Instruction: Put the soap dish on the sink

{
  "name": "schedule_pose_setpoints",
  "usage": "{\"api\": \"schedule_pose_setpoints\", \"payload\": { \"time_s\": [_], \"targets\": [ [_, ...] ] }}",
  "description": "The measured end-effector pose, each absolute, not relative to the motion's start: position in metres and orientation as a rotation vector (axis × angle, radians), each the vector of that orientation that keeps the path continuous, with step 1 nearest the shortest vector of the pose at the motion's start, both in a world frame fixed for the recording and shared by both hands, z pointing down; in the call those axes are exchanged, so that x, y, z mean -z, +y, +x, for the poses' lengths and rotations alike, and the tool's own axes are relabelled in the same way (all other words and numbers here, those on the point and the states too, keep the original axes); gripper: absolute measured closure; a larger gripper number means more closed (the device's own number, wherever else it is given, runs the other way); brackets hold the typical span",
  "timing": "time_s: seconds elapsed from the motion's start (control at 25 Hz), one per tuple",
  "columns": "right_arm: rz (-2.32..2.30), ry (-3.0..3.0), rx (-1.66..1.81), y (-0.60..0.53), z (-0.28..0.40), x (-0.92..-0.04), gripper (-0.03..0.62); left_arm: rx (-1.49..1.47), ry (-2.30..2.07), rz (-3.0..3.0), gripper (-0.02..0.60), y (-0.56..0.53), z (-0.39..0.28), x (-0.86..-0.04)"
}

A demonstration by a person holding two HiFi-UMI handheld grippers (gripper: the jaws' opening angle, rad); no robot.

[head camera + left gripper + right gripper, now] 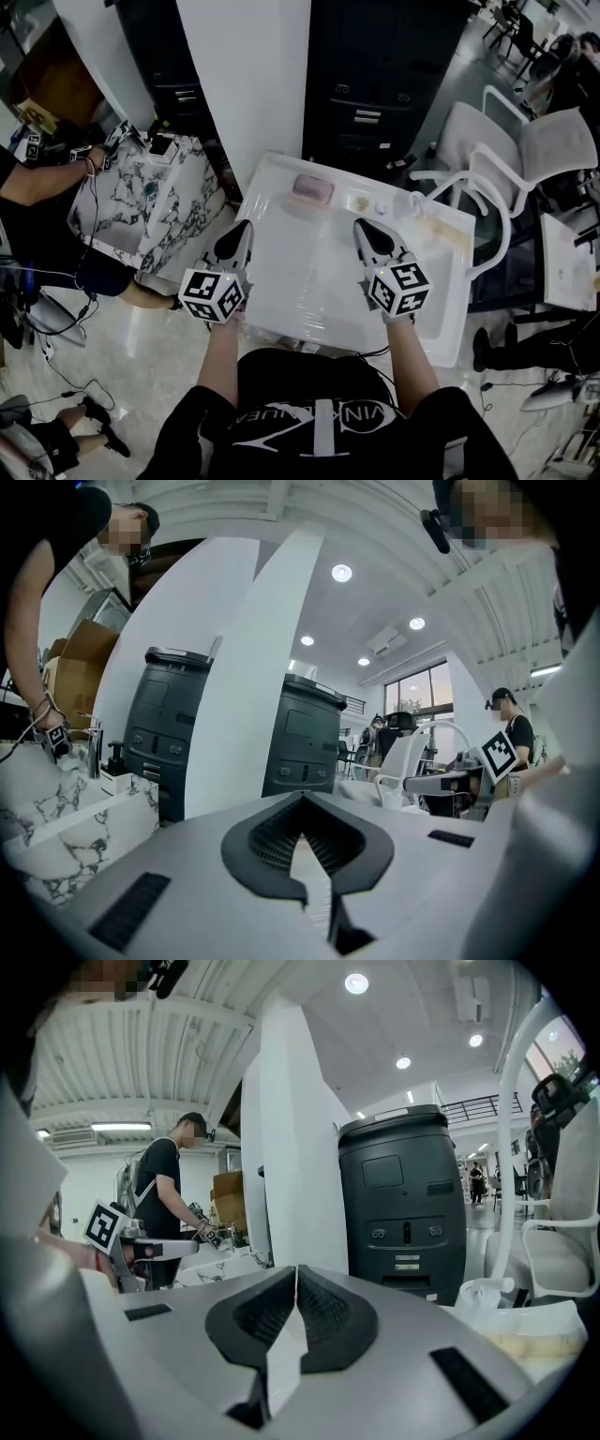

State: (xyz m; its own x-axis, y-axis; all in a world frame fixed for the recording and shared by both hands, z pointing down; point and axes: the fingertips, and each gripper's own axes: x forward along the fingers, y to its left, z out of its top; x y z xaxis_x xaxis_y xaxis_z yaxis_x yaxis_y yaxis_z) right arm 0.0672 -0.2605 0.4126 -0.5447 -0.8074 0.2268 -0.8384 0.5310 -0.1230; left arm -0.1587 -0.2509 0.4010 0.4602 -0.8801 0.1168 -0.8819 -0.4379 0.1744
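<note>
Head view, looking steeply down.

- White sink [300, 281] sits in front of the person, mid-frame. Its basin is bare.
- Soap dish [311, 189]: pink, lying flat on the sink's far rim, toward the far left corner. Nothing touches it. Two small pale items sit further right along the same rim, too small to identify.
- Left gripper [245, 226] hangs over the sink's left edge and points toward the far rim. Its marker cube [213, 295] is at the near end. The tip is near the soap dish but clearly apart from it.
- Right gripper [360, 226] is over the right half of the sink and points the same way, with its marker cube [398, 287] behind. It is also well short of the far rim.
- In the left gripper view, the left gripper's [302, 801] dark ribbed fingers [267, 841] are pressed together at the tip with nothing between them.
- In the right gripper view, the right gripper's [296, 1271] fingers [333, 1316] are likewise closed tip to tip and empty.

Surroundings:
- Marble-patterned table [141, 211] stands left of the sink, and another person's arm [47, 178] reaches over it.
- White pillar [248, 84] rises beyond the sink's far left corner.
- Dark cabinet [375, 84] stands behind the far edge.
- White chair [525, 150] stands off the sink's far right corner.
</note>
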Motion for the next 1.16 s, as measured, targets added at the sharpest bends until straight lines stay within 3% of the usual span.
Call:
{"api": "schedule_pose_setpoints", "payload": {
  "time_s": [1.16],
  "targets": [
    [1.496,-2.630,-0.352,-0.261,0.083,-0.413,0.565,-0.008,-1.547,2.519,0.568,-0.257,-0.158,-0.394]
  ]
}}
